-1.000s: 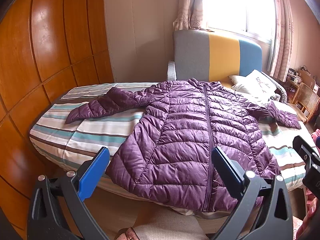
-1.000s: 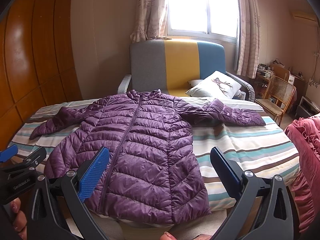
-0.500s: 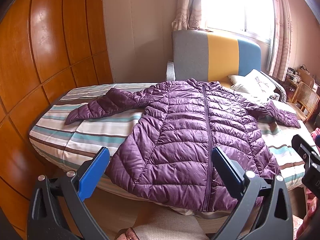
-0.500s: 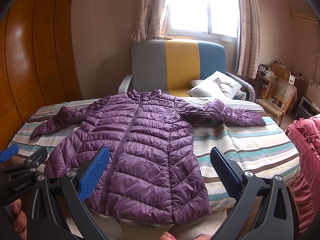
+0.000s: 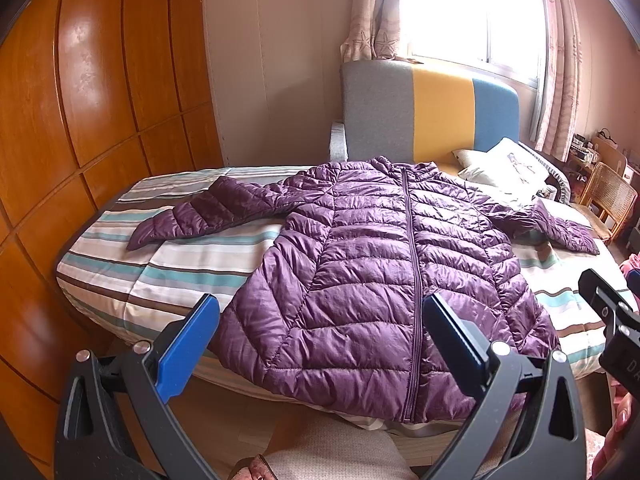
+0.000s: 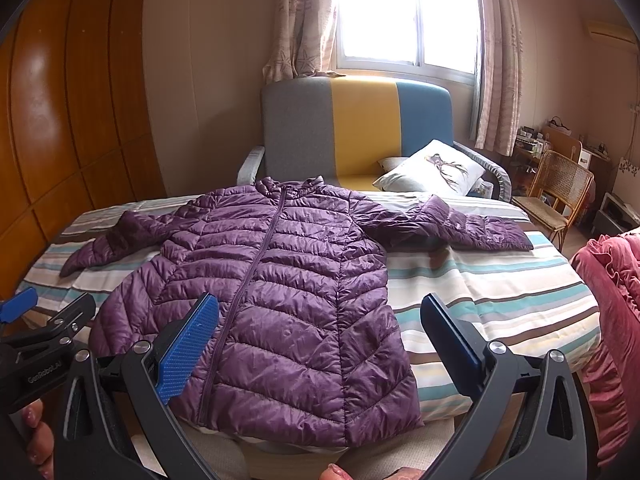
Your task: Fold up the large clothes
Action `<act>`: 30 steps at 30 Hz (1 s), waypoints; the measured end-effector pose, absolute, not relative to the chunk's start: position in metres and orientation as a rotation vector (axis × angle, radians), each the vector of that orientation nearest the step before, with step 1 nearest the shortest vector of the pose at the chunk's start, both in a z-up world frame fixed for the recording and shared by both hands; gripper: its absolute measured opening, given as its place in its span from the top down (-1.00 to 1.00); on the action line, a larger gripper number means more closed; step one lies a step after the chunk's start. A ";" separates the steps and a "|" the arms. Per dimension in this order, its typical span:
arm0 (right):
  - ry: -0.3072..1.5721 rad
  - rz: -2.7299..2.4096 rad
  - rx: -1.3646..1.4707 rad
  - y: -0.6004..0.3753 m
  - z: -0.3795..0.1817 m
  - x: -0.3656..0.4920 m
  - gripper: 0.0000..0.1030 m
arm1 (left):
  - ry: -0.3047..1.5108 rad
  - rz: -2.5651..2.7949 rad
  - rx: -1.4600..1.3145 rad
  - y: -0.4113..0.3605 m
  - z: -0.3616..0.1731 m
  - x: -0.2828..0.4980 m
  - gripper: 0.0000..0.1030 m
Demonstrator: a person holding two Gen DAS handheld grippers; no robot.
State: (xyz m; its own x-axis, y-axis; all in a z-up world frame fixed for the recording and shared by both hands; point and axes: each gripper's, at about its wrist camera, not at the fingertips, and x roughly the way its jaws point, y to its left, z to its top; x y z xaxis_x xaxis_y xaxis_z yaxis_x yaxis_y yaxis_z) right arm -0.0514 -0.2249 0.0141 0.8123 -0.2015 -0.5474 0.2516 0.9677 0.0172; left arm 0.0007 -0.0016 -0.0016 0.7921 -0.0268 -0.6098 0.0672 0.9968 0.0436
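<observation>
Jacket [image 5: 384,280] lies flat, zipped, sleeves spread across the bed [image 5: 168,276]; left gripper [image 5: 320,340] and right gripper [image 6: 320,340] gape wide, holding nothing; best pinch each sleeve cuff first, folding inward.

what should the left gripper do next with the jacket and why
Probably reach the left gripper forward to the cuff of the sleeve and pinch it. The purple jacket lies flat, zipped, with both sleeves spread on the striped bed; both grippers are open and hold nothing, so folding a sleeve in looks like the first step.
</observation>
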 end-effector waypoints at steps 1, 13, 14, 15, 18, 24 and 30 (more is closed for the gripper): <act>0.574 -0.242 0.090 -0.225 0.014 -0.052 -0.94 | 0.655 -0.051 0.063 -0.001 -0.002 0.001 -0.97; 0.579 -0.243 0.093 -0.225 0.013 -0.051 -0.94 | 0.654 -0.062 0.060 -0.002 -0.004 0.001 -0.97; 0.581 -0.245 0.092 -0.225 0.013 -0.051 -0.94 | 0.655 -0.061 0.061 -0.002 -0.004 0.001 -0.97; 0.579 -0.247 0.093 -0.225 0.012 -0.050 -0.94 | 0.655 -0.062 0.061 -0.002 -0.004 0.001 -0.97; 0.582 -0.248 0.099 -0.227 0.011 -0.051 -0.94 | 0.654 -0.062 0.061 -0.002 -0.004 0.001 -0.97; 0.594 -0.254 0.099 -0.230 0.009 -0.047 -0.94 | 0.659 -0.070 0.062 -0.003 -0.007 0.001 -0.97; 0.610 -0.265 0.109 -0.237 0.007 -0.041 -0.94 | 0.666 -0.070 0.071 -0.004 -0.011 0.007 -0.97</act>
